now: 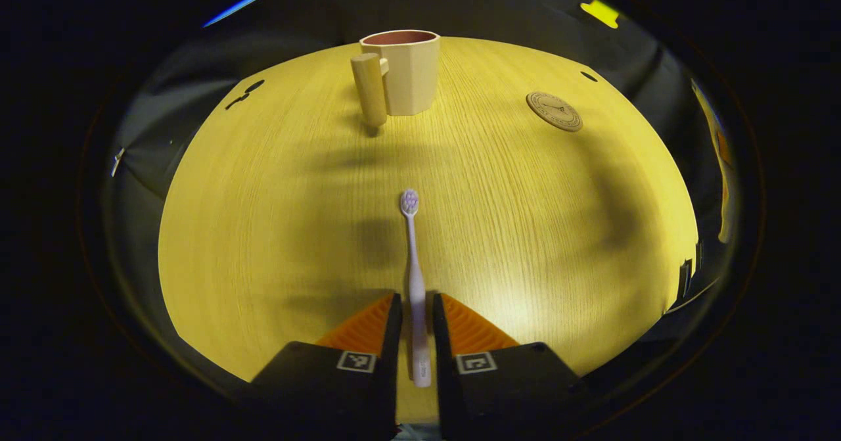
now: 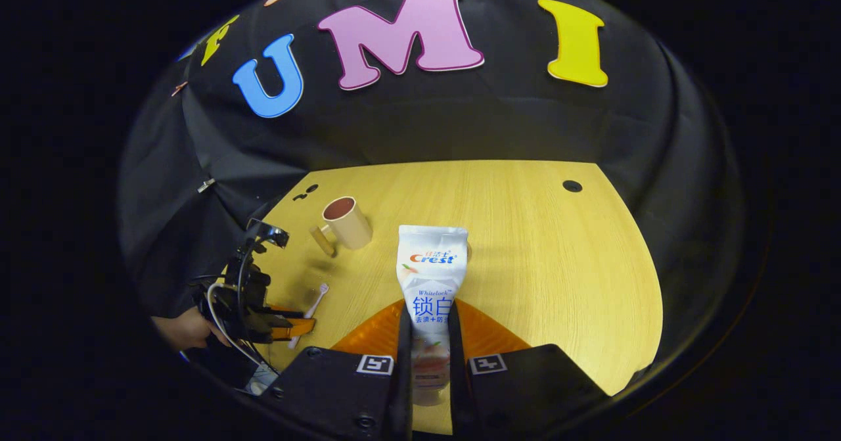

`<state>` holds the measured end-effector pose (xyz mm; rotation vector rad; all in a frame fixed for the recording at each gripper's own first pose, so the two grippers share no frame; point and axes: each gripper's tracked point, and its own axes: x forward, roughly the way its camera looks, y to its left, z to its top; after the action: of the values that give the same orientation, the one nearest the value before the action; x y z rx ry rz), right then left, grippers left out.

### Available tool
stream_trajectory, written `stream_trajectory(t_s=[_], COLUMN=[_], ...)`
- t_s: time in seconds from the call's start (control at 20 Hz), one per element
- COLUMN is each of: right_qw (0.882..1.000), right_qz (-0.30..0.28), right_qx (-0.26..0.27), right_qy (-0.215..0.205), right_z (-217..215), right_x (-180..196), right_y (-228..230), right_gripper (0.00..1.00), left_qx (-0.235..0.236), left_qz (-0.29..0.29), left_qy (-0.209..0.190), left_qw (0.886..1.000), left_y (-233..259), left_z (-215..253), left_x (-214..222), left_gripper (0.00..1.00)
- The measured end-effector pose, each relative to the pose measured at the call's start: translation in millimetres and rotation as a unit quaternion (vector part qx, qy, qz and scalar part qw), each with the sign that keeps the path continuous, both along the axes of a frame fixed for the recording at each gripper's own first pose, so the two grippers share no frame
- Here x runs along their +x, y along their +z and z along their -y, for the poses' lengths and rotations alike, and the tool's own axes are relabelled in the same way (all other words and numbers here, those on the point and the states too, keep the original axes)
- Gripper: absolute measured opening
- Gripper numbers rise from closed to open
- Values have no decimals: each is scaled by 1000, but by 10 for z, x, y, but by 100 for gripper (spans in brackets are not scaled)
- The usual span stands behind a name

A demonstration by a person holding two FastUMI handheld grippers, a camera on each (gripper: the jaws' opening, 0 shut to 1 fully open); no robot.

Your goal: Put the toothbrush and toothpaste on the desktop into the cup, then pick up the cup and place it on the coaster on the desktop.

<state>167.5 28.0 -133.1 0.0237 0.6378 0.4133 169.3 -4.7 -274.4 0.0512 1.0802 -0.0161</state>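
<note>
Wood-grain desktop (image 1: 276, 231) lies under both your tools: your left gripper (image 1: 415, 309) pinches the toothbrush (image 1: 414, 277) by its handle, head aimed at the cup (image 1: 407, 73) near the far edge, coaster (image 1: 554, 111) toward the right edge, while your right gripper (image 2: 430, 326) clamps the toothpaste (image 2: 431, 277).
</note>
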Motion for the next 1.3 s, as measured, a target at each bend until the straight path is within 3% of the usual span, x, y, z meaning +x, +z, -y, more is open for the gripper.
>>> stream_trajectory(t_s=[0.1, 0.25, 0.75, 1.05, 1.3], right_qw=[1000, 999, 988, 970, 971], right_qz=[11, 30, 101, 199, 195], right_qx=[2, 6, 20, 42, 74], right_qy=[13, 33, 116, 133, 120], right_z=[-91, -278, -1301, -2042, -2561], right_x=[142, 385, 926, 1317, 1627], right_y=[81, 253, 703, 985, 846], right_gripper=[27, 27, 27, 26, 27], left_qx=[0, -11, -92, -126, -133], left_qz=[-3, 6, 95, 174, 217], left_qy=[2, 15, 69, 102, 115], left_qw=[1000, 1000, 989, 971, 960], left_y=[-19, -5, 378, 878, 1183], left_z=[6, 11, -13, -136, -338], left_x=[2, 24, -59, -156, -192], left_gripper=[17, 8, 6, 6, 6])
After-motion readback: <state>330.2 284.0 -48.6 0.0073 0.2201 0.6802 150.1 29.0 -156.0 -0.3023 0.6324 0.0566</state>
